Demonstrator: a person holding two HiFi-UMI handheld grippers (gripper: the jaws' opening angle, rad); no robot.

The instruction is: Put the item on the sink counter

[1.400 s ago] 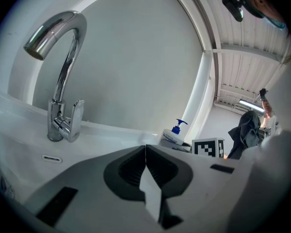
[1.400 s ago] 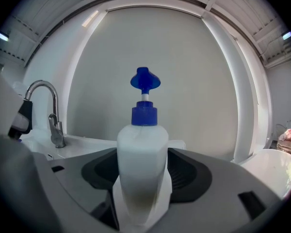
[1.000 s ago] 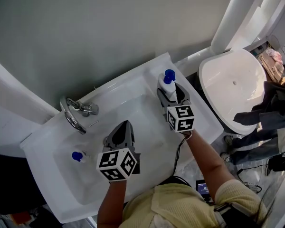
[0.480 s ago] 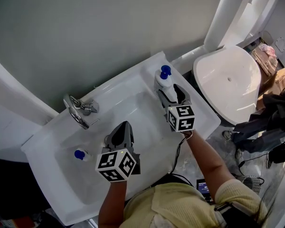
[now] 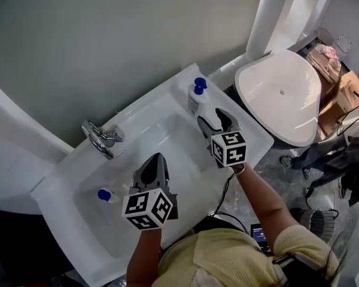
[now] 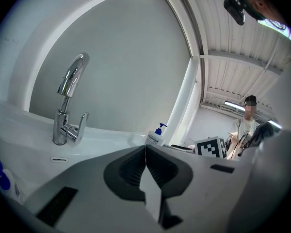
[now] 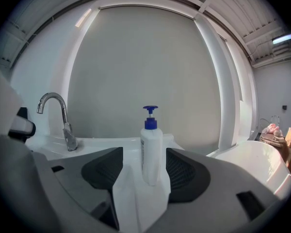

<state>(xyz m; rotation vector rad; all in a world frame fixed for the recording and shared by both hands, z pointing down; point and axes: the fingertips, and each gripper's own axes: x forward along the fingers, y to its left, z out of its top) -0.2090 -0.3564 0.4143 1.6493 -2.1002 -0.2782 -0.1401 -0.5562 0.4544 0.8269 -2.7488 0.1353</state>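
Closest in, the person's yellow sleeves (image 5: 227, 262) lead out to both grippers over the white sink (image 5: 167, 142). The left gripper (image 6: 145, 152) hangs above the middle of the basin with its jaws pressed together and nothing between them. To its left, a small blue-capped bottle (image 5: 106, 195) sits near the left end of the basin; whether it stands in the bowl or on the rim cannot be told.

The right gripper (image 5: 213, 117) reaches toward the far right corner of the table (image 5: 251, 141) that surrounds the sink. Its jaws are apart. The white pump bottle (image 7: 151, 152) with a blue pump head stands upright on that corner of the table, its lower part between the two dark ribbed pads (image 7: 104, 171). A gap shows on each side of it, narrower on the right, so neither pad grips it.

Farther back, the chrome faucet (image 5: 100, 140) rises from the rear edge of the table, well apart from the pump bottle, in front of a plain grey wall (image 5: 107, 40). Beyond the table's right end sits a white oval fixture (image 5: 281, 94), with cardboard boxes (image 5: 338, 97) on the floor past it.
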